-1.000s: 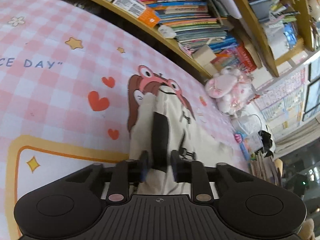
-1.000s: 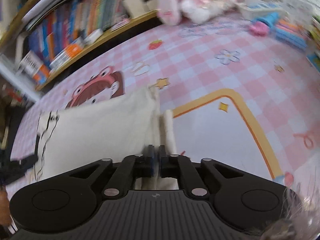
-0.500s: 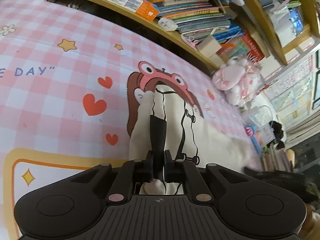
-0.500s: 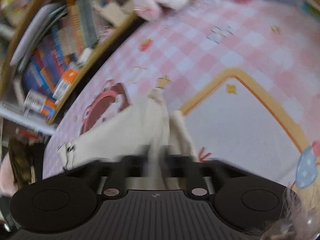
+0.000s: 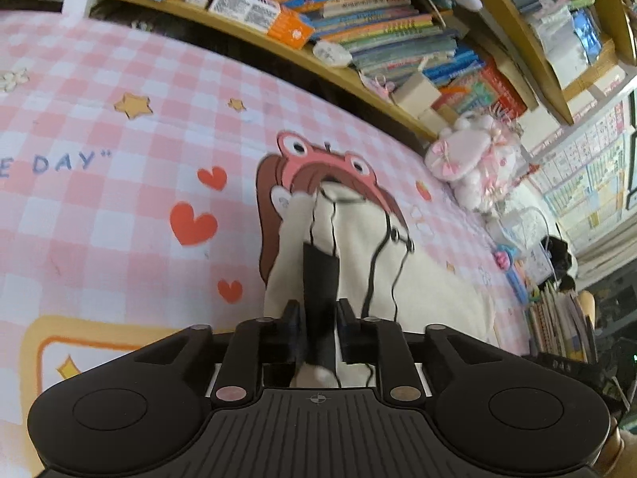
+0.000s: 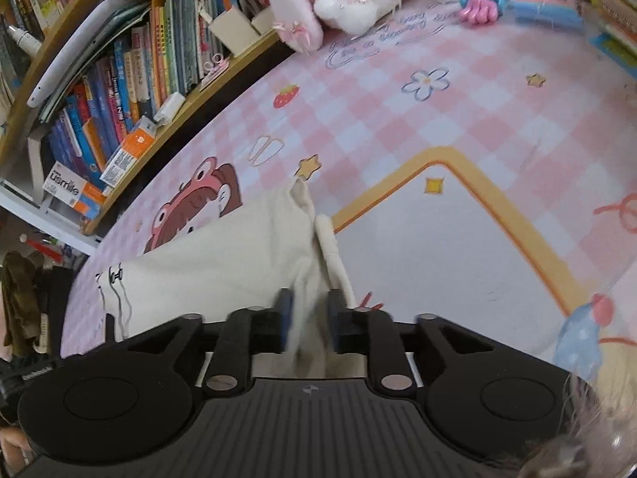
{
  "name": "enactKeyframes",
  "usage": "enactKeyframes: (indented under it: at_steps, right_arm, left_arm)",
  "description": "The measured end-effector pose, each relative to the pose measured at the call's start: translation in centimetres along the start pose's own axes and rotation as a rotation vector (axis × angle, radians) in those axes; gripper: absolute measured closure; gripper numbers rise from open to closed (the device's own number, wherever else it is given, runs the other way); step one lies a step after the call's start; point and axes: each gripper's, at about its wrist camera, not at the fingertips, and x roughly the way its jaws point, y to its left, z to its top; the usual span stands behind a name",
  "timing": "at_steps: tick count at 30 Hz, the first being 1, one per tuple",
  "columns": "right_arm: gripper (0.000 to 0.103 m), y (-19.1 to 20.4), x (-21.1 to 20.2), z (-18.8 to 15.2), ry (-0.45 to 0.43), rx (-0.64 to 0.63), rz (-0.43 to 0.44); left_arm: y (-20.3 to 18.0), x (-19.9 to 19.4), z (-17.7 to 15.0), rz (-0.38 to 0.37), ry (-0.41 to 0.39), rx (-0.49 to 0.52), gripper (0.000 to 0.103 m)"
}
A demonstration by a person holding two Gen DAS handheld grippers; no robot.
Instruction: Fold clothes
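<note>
A pink-and-white checked tablecloth printed with hearts, stars and a frog-hatted cartoon girl (image 5: 119,207) covered the table, with a wooden bookshelf packed with colourful books (image 5: 358,12) running along its far edge. A cream-coloured fabric garment with thin black cords (image 6: 223,263) lay flat across the middle of the cloth, partly covering the cartoon figure. A pink and white plush toy with ribbon bows (image 5: 473,167) sat on the cloth near the shelf. The left gripper (image 5: 318,330) had its jaws opening, a black strap of the garment (image 5: 320,279) between them with gaps showing on either side. The right gripper (image 6: 308,318) was likewise opening, a bunched cream edge of the garment between its blue-padded fingers (image 6: 284,314) and no longer pinched.
</note>
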Motion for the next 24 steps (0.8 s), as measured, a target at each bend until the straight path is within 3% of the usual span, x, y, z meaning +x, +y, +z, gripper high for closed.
enactKeyframes:
  at_steps: [2, 6, 7, 9, 10, 13, 16, 21, 24]
  right_arm:
    - [0.081, 0.3, -0.1, 0.1, -0.004, -0.021, -0.017]
    - [0.079, 1.0, 0.0, 0.2, 0.001, -0.084, -0.034]
    - [0.079, 0.9, 0.1, 0.2, 0.006, -0.088, -0.032]
    - [0.086, 0.7, 0.4, 0.2, 0.014, -0.082, -0.026]
    - [0.092, 0.7, 0.4, 0.2, 0.016, -0.082, -0.021]
    - [0.093, 0.6, 0.4, 0.1, 0.019, -0.092, -0.014]
    - [0.093, 0.7, 0.6, 0.0, 0.021, -0.105, -0.021]
    - [0.093, 0.8, 0.8, 0.2, 0.029, -0.113, -0.024]
    - [0.086, 0.8, 0.3, 0.4, 0.021, -0.102, -0.029]
  left_arm:
    - [0.0, 0.1, 0.4, -0.001, -0.013, -0.022, 0.072]
    - [-0.3, 1.0, 1.0, -0.006, -0.006, -0.041, 0.074]
    - [-0.4, 1.2, 1.1, -0.006, -0.004, -0.045, 0.076]
    - [-0.7, 1.6, 1.3, -0.002, -0.001, -0.043, 0.097]
    - [-1.2, 1.6, 1.3, 0.012, 0.001, -0.021, 0.098]
    - [-1.8, 2.1, 1.4, 0.053, 0.021, 0.007, 0.098]
    - [-0.6, 3.3, 1.4, 0.074, 0.058, -0.034, 0.095]
    - [-0.6, 2.9, 1.1, 0.072, 0.025, 0.001, 0.086]
    - [-0.8, 1.3, 0.7, 0.081, -0.007, 0.017, 0.064]
